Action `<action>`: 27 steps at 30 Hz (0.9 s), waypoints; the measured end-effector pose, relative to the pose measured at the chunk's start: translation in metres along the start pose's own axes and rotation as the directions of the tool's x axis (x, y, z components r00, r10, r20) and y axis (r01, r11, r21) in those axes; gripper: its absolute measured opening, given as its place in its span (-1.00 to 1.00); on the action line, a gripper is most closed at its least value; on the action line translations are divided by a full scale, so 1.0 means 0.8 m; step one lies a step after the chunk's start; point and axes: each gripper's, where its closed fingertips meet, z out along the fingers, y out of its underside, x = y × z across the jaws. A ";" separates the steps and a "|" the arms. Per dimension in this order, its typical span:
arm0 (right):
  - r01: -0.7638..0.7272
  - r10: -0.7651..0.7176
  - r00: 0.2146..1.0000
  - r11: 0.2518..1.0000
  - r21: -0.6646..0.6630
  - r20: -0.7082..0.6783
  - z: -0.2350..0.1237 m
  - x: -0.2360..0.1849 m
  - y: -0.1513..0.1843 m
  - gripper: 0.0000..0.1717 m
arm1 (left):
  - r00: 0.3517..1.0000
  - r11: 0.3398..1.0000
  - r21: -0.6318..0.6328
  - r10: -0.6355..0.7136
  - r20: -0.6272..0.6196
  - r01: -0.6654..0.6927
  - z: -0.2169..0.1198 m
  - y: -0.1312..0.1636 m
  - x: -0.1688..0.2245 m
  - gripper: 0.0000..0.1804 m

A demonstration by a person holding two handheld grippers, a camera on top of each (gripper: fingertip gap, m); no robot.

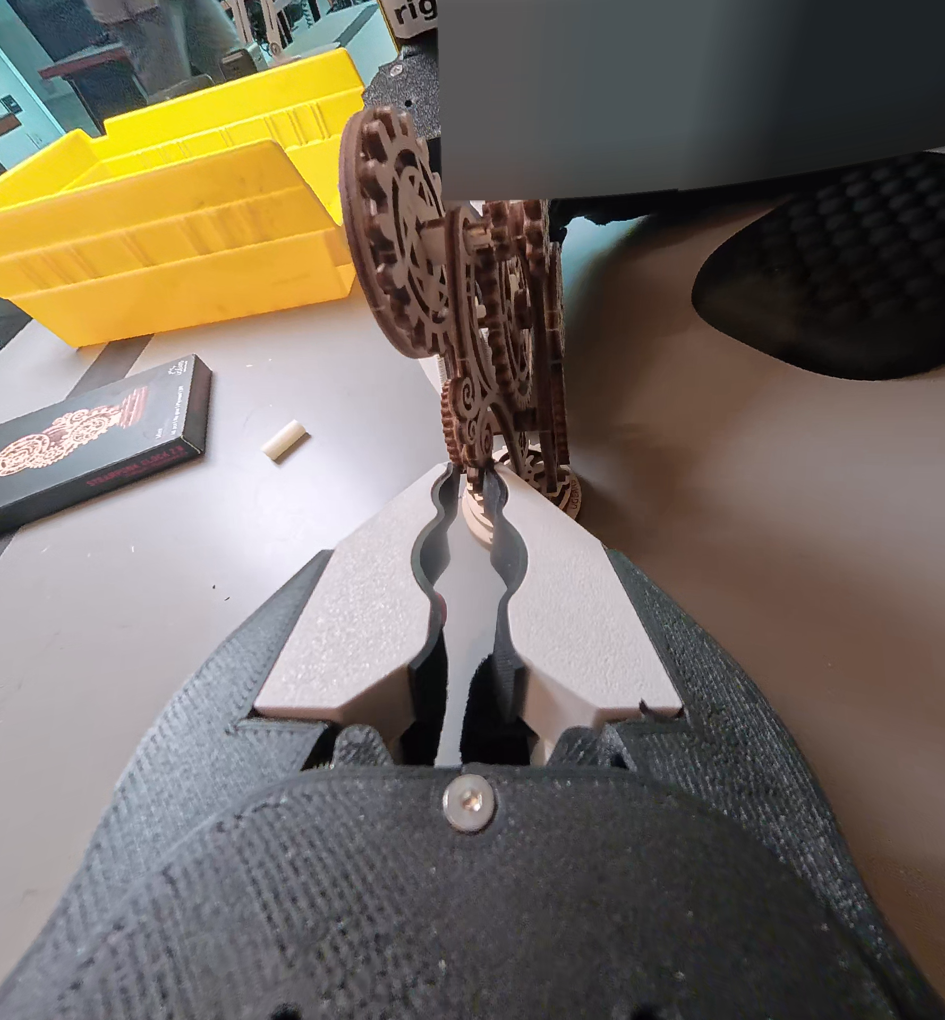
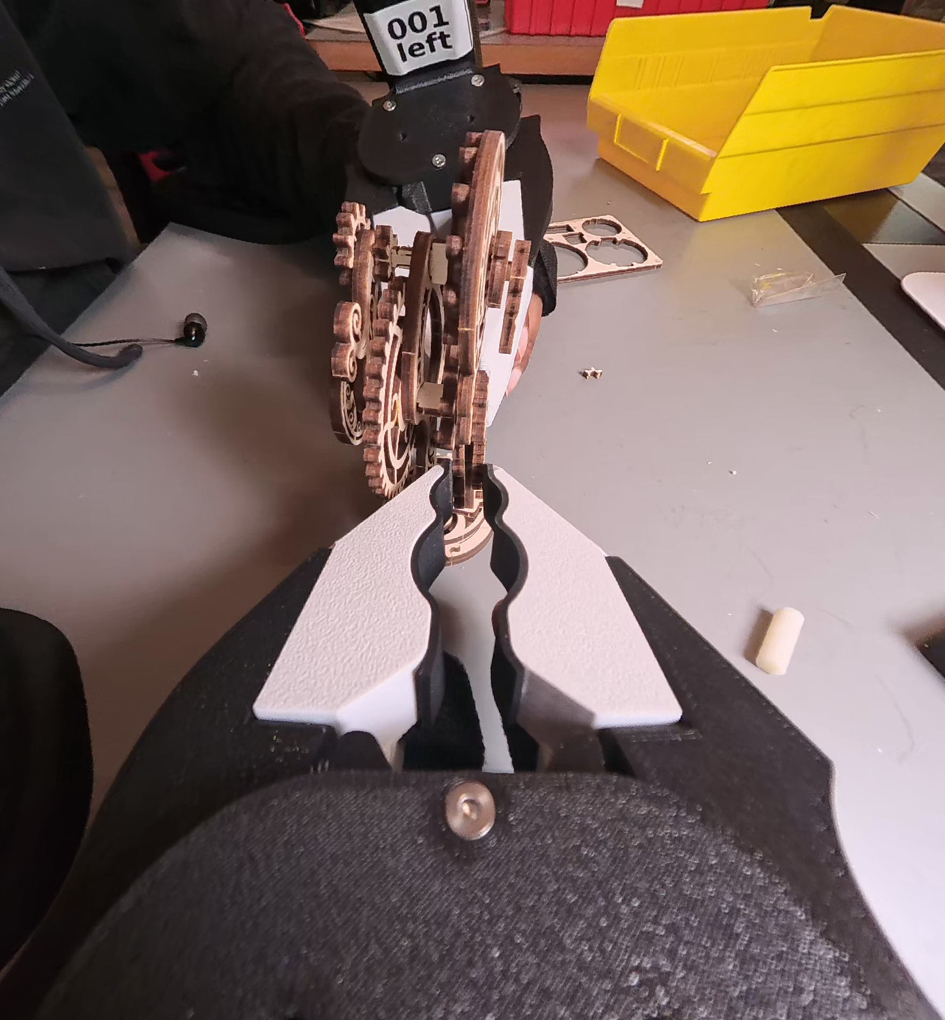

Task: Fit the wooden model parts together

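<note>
my left gripper pinches the lower stem of the wooden gear model standing on the grey table, my right gripper clamps the same neck from the opposite side – i'd squeeze evenly, keeping it upright over its round base

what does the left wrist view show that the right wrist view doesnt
Only the left wrist view: a black box lying flat on the table.
Only the right wrist view: a cut-out wooden sheet, a clear small bag, a black earbud and a drawstring.
Both: the wooden gear model standing on the grey table, each gripper closed on its lower part, the yellow bin, and the white peg.
</note>
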 end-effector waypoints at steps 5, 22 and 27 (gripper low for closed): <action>-0.003 0.003 1.000 1.000 0.002 -0.007 0.000 0.000 -0.001 -0.89 | 1.000 1.000 0.002 -0.013 -0.012 0.013 0.000 0.000 0.000 -0.91; -0.041 0.031 0.996 0.990 -0.134 -0.079 -0.043 -0.018 0.030 -0.77 | 0.990 0.990 0.027 -0.140 0.031 0.139 -0.043 -0.007 -0.010 -0.76; -0.005 -0.015 0.992 0.986 -0.164 -0.121 -0.005 -0.047 0.030 -0.84 | 0.990 0.990 -0.078 -0.124 -0.063 0.119 -0.027 0.007 0.028 -0.85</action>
